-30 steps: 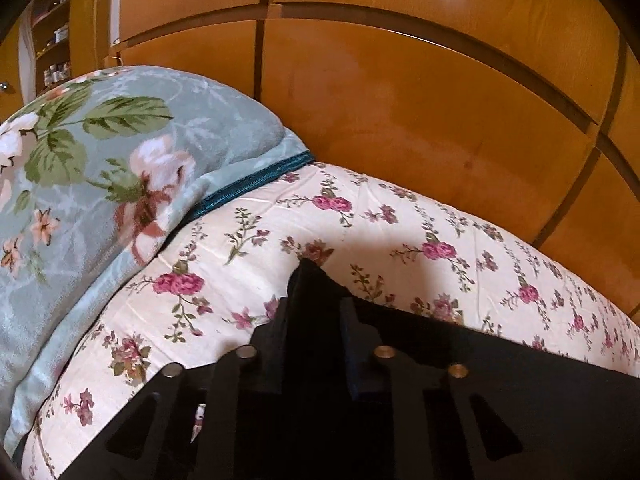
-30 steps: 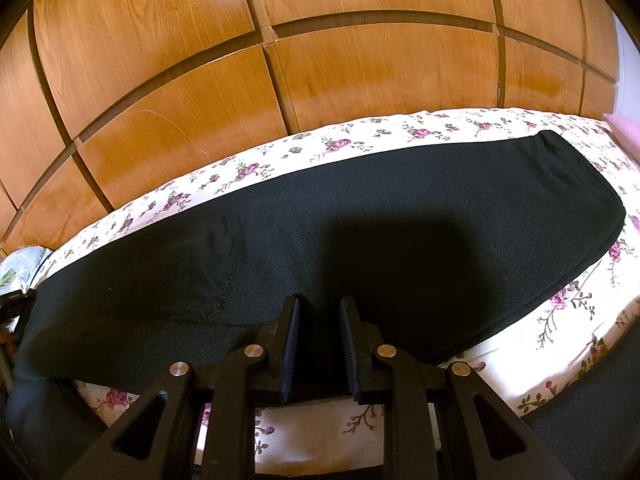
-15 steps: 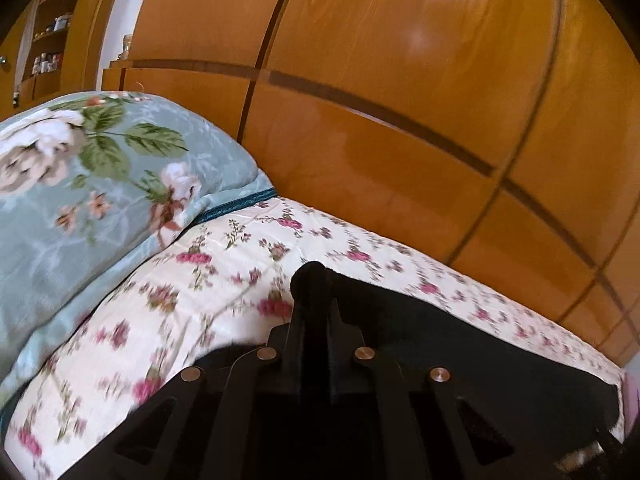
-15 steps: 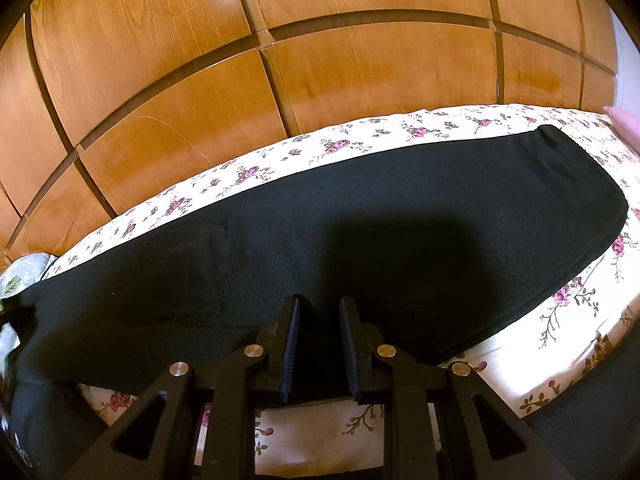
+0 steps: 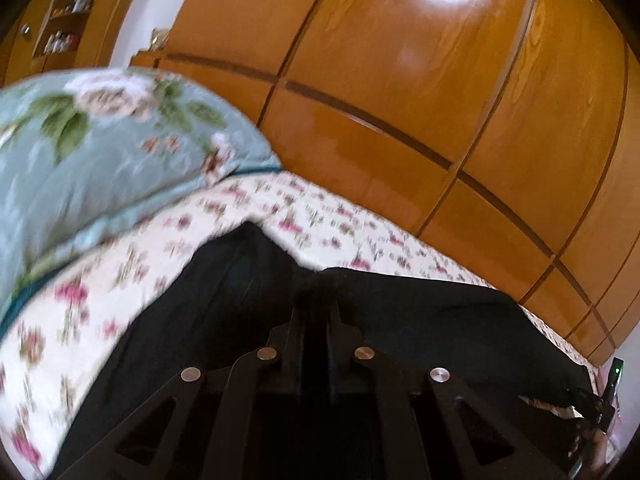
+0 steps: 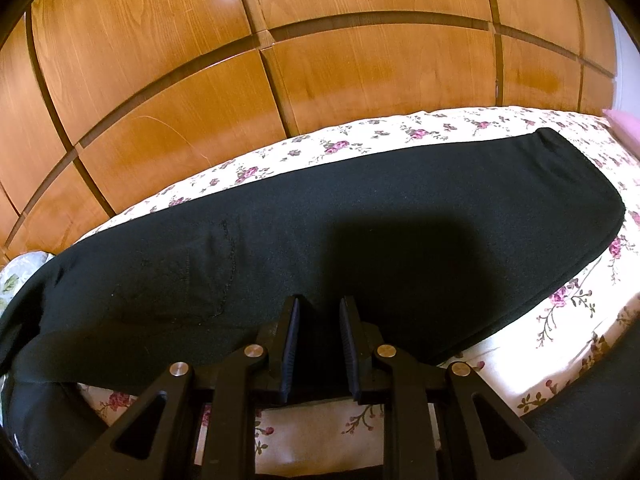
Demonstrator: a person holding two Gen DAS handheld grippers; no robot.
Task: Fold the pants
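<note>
Black pants (image 6: 400,216) lie stretched across a floral bedspread (image 6: 440,128), waistband at the right, a stitched pocket (image 6: 200,272) at the left. My right gripper (image 6: 319,308) has its jaws close together with the near edge of the pants fabric between them. In the left wrist view the pants (image 5: 440,312) run off to the right. My left gripper (image 5: 316,304) is shut on a bunched end of the pants and holds it lifted above the bedspread (image 5: 100,280). The view is blurred.
A wooden panelled wardrobe (image 6: 320,60) stands right behind the bed. A pale green floral pillow (image 5: 100,152) lies at the left. A pink pillow (image 6: 624,124) sits at the far right. Shelves (image 5: 68,36) show at the far left.
My left gripper has lifted and swung to the right with the pants end in it. The fabric at the left of the right wrist view has risen. My right gripper has stayed put.
</note>
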